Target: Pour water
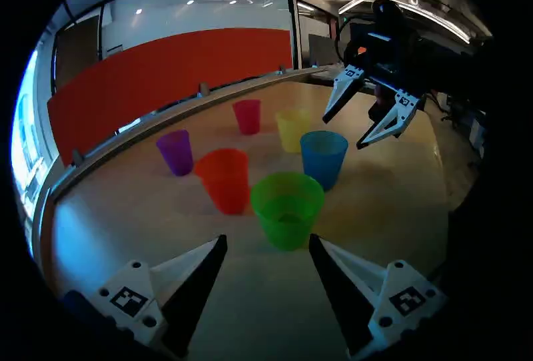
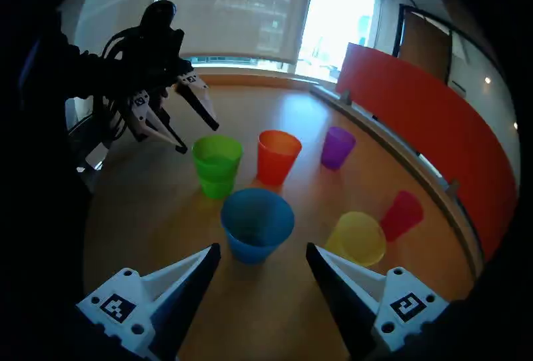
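- While both tools hover above the wooden worktop (image 1: 120, 228), I see my left gripper (image 1: 267, 238) with its jaws released, spread wide and gripping nothing.
- The green cup (image 1: 287, 209) stands upright just ahead of those jaws, in line with the gap between the tips and apart from both.
- My right gripper (image 2: 262, 246) is likewise released and empty. The blue cup (image 2: 257, 224) stands upright just in front of it, centred on the gap.
- Green and blue stand just beside each other, and the orange cup (image 1: 225, 180) is just beside the green one on its other side.
- The purple cup (image 1: 176, 152) is near the orange one, toward the red wall panel (image 1: 166, 74).
- The yellow cup (image 1: 293, 129) stands just behind the blue one in the left gripper view, with the pink cup (image 1: 247, 116) beside it, nearest the panel.
- In the left gripper view, the right gripper hangs in the air beyond the blue cup, its jaws parted.
- In the right gripper view, the left gripper hangs near the green cup, against the bright window (image 2: 333, 21).
- All six cups are upright, and I cannot tell whether any holds water.
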`<state>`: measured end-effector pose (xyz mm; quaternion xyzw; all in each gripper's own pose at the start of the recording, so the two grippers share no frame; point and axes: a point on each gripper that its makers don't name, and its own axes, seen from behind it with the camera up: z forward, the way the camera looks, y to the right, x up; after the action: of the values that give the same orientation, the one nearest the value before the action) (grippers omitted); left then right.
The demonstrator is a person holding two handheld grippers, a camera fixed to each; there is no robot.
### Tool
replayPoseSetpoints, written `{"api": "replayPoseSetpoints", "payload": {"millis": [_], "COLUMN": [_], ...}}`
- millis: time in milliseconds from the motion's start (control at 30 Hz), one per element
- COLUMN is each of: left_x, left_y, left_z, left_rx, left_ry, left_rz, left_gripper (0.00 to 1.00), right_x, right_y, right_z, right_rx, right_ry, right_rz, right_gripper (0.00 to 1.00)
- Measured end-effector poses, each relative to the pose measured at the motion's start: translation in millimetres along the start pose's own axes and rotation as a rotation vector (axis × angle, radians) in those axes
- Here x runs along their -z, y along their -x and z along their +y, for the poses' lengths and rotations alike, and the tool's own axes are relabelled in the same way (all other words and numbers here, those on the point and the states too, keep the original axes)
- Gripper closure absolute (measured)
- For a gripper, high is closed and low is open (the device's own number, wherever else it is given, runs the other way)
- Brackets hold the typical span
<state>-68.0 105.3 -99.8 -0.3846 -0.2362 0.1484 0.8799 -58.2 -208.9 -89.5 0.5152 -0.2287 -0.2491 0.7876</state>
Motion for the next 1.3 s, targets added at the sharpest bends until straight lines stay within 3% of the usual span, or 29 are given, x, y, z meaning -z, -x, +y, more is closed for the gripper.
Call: {"api": "replayPoseSetpoints", "payload": {"millis": [267, 767, 1300], "left_x": [12.5, 30.3, 42.5], "left_y": [-1.5, -12.3, -22.9], "left_z": [-20.0, -56.4, -98.4], "left_rx": [0.043, 0.095, 0.161], "left_ry": [-0.051, -0.152, -0.276], "left_rz": [0.026, 0.079, 0.146], "left_gripper": [0.09, 0.09, 0.09], "right_x": [9.8, 27.1, 56.0], "right_y": [6.9, 22.5, 42.7], "right_z": [7.3, 27.1, 64.5], "right_rx": [-0.035, -0.167, -0.300], "right_ry": [0.040, 0.131, 0.298], "right_rz": [0.004, 0.014, 0.025], "right_gripper": [0.00, 0.00, 0.00]}}
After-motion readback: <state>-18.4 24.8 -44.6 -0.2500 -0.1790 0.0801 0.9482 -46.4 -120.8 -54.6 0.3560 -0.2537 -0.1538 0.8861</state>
